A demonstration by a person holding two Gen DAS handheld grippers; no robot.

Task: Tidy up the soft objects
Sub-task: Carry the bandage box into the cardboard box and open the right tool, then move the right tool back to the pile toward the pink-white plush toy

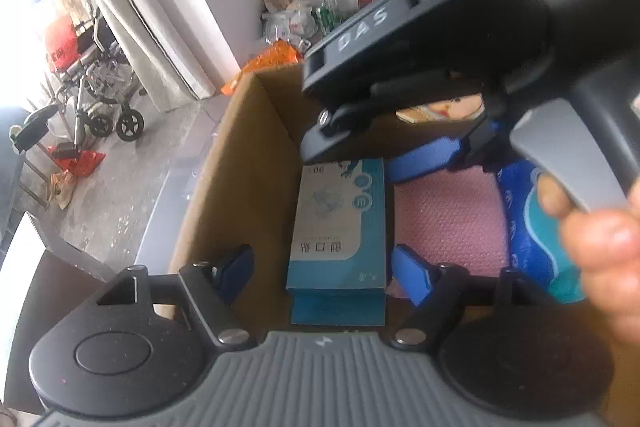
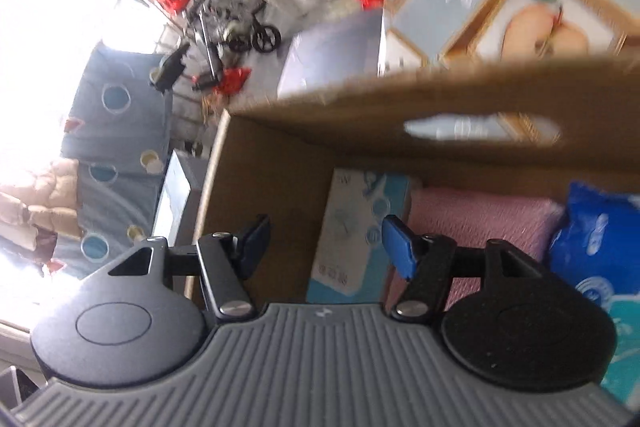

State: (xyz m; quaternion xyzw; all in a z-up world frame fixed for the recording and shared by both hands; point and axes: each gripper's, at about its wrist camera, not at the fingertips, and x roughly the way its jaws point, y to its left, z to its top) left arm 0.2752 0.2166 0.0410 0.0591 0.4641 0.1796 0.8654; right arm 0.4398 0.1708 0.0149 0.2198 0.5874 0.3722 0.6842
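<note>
Inside cardboard box (image 1: 240, 163): teal carton (image 1: 338, 227)

1. Your right claw (image 2: 324, 247) hangs over the cardboard box (image 2: 256, 187), jaws apart, nothing between them.
2. Below you sits a white-and-teal carton (image 2: 352, 227), a pink cloth (image 2: 476, 223) beside it.
3. A blue packet (image 2: 596, 247) lies at the right.

- I see a cardboard box (image 1: 240, 163), open at the top.
- A blue-and-white carton (image 1: 340, 227) lies flat against its left wall.
- A pink cloth (image 1: 452, 219) lies beside it.
- A blue plastic pack (image 2: 592, 259) sits on the right.
</note>
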